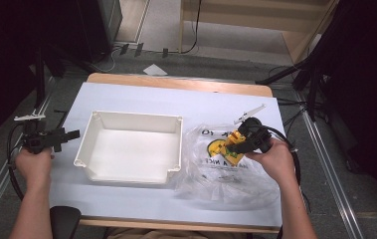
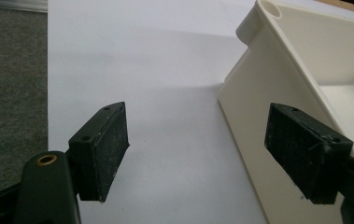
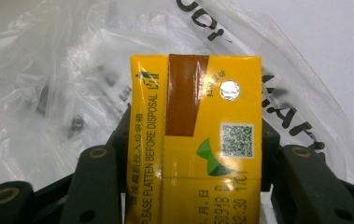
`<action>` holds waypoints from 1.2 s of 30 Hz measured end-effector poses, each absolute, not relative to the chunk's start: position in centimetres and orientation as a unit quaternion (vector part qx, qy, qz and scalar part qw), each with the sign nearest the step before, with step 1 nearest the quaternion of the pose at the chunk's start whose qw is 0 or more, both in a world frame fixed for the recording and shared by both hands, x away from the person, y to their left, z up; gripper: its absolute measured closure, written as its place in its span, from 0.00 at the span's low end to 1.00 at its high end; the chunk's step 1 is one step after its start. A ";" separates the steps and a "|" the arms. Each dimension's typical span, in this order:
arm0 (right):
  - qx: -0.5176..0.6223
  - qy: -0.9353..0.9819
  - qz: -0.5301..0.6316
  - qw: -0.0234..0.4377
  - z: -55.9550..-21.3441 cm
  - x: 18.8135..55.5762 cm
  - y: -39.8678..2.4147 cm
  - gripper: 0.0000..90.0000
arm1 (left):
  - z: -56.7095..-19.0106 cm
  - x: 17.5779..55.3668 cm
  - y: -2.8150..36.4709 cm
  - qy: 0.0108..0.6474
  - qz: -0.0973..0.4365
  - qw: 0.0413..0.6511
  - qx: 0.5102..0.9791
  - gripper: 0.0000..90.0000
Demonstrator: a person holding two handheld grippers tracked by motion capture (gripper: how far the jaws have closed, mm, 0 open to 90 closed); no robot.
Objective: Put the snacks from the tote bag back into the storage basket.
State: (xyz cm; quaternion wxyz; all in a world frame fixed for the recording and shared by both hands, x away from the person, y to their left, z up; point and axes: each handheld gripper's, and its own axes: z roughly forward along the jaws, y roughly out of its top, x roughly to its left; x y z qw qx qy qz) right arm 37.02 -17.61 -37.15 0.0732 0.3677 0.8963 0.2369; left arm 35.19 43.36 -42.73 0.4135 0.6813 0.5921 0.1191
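A yellow drink carton [image 3: 195, 135] with a brown stripe and a QR code sits between the jaws of my right gripper [image 3: 195, 154], which is shut on it. In the high view the carton [image 1: 226, 145] is held just above a crumpled clear plastic bag [image 1: 216, 169] with black lettering, right of centre. My left gripper [image 1: 69, 135] hovers open at the table's left edge, beside the left wall of a white plastic bin [image 1: 131, 147]. The left gripper view shows its pads [image 2: 111, 147] wide apart with nothing between them and the bin's corner [image 2: 277, 70] to the right.
The table is covered with a white sheet [image 1: 141, 99]. The empty white bin stands at the centre-left. Black stands and cables [image 1: 295, 74] flank the table on the far right, and grey floor [image 2: 11, 84] lies beyond the left edge.
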 end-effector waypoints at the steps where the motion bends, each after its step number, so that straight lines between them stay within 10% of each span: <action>1: 0.364 0.898 0.239 0.069 -37.1 37.1 -17.5 0.59 | -42.7 35.2 43.4 0.592 0.119 0.412 0.682 0.25; 36: 0.296 0.913 0.272 0.062 -34.7 36.7 -13.1 0.59 | -42.7 34.9 43.4 0.591 0.119 0.410 0.684 0.25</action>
